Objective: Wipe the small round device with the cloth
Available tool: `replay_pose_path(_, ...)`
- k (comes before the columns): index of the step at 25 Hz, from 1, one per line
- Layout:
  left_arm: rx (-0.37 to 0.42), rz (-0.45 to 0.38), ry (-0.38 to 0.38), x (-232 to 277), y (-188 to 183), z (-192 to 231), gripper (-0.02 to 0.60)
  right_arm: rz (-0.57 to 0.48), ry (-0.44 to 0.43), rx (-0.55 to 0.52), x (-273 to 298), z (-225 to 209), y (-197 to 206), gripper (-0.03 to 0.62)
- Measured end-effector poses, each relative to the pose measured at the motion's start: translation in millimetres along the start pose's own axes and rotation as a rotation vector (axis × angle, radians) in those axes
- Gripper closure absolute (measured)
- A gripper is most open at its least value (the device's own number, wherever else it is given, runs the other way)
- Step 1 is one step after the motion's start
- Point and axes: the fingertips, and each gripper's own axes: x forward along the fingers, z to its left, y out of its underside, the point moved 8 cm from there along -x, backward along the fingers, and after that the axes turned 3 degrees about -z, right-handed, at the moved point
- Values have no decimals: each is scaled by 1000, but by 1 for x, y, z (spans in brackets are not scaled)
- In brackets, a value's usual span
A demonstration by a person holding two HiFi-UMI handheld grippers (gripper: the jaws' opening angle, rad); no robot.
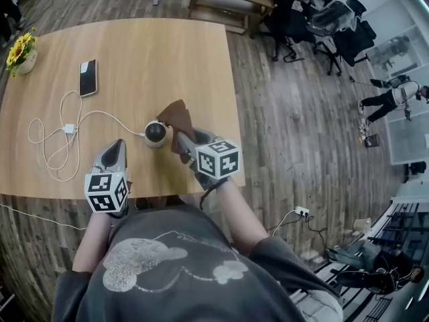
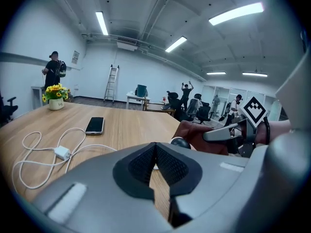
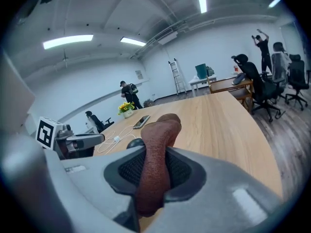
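- Near the front edge of the wooden table [image 1: 167, 52] sat the small round device [image 1: 155, 134], a dark dome on a pale base, with a white cable [image 1: 50, 143] reaching it from the left.
- Right gripper [image 3: 155, 165] had its jaws clamped tight on the brown cloth [image 3: 161, 140]. The cloth stood up out of the pads in one thick fold and curled over at the top.
- From the head view, the cloth rose just to the right of the device, its edge close against the dome — touching or barely apart, I could not tell.
- Left gripper [image 2: 155, 148] was pinched closed, pad tips meeting, nothing between them.
- It sat to the left of the device, near it but apart, pointing away across the tabletop.
- So the device lay between the two grippers, with the cloth on its right side only.
- Off to the left, the cable ran in loose loops over the wood, with a small white adapter [image 1: 69, 129] partway along.
- Further back lay a dark phone [image 1: 88, 77], flat, screen up — well apart from the device.
- At the far left edge stood a pot of yellow flowers [image 1: 21, 51].
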Motion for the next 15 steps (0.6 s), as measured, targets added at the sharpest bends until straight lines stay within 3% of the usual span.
replay_pose_path(7, 14, 11, 38, -11, 8, -2, 563, 38, 10, 55, 9, 21, 35, 514)
replay_pose_path(15, 15, 18, 32, -28, 15, 9, 563, 131, 74, 117, 34, 21, 76, 514)
